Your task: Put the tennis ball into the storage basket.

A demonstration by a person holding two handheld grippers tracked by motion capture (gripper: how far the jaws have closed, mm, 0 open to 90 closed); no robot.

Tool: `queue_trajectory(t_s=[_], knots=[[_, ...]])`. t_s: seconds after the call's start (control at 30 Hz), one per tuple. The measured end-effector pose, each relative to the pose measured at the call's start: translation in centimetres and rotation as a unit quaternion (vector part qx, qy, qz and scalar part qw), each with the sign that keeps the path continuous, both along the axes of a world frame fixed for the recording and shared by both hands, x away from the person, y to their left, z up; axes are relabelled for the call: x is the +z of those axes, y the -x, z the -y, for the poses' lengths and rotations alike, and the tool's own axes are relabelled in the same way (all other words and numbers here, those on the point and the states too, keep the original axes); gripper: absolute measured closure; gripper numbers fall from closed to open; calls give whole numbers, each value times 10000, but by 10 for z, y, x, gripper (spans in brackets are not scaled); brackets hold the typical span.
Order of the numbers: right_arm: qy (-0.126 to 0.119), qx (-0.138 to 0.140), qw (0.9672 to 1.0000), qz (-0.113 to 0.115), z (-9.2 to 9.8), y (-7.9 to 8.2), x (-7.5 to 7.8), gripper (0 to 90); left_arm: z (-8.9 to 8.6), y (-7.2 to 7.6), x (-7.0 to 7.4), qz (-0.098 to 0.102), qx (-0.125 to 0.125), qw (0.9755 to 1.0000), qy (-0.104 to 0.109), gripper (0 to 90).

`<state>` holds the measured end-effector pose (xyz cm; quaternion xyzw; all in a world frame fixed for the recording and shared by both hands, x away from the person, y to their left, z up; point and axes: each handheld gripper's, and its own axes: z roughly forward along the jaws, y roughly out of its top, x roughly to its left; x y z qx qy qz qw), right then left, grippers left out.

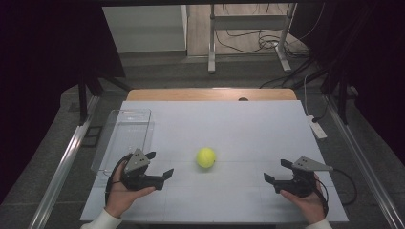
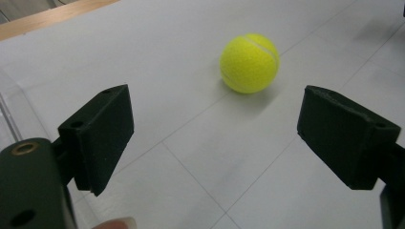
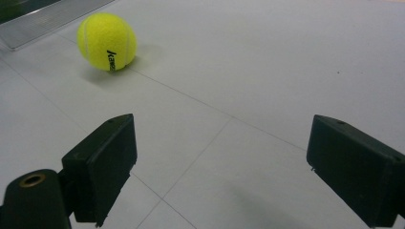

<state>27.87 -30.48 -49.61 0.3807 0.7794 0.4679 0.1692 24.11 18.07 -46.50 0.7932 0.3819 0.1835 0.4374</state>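
My left gripper (image 1: 161,164): jaws wide, empty, near fuzzy yellow-green tennis ball (image 1: 206,157); centre ball between pads before closing. Right gripper (image 1: 276,171): agape, empty, well apart from ball.

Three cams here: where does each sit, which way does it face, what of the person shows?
High view: above the person's side, looking forward and down on the table; both forearms, left gripper and right gripper.
Left gripper view: on that gripper, looking along its open jaws at the tennis ball; a fingertip at the bottom edge.
Right gripper view: on that gripper, open jaws, ball up left.
Shared: all three see the ball.
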Motion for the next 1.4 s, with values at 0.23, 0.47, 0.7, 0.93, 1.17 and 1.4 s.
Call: queue_trajectory(t_s=[0.23,0.47,0.7,0.93,1.17,1.4], knots=[[10,-11,10000,-6,0,0,-1,98,5,-7,6,-11,-115,9999,-49,130],[17,-19,10000,-21,0,-1,-1,99,8,-12,6,-75,-173,9998,-117,130],[24,-16,10000,-19,0,0,-1,99,11,-16,7,-92,-205,9997,-127,130],[33,-21,10000,-26,0,-1,-2,99,13,-22,8,-112,-240,9996,-126,129],[38,-29,10000,-35,0,-1,-2,99,16,-27,7,-160,-271,9994,-128,130],[48,-28,10000,-38,0,-1,-2,99,21,-31,6,-201,-329,9991,-159,129]])
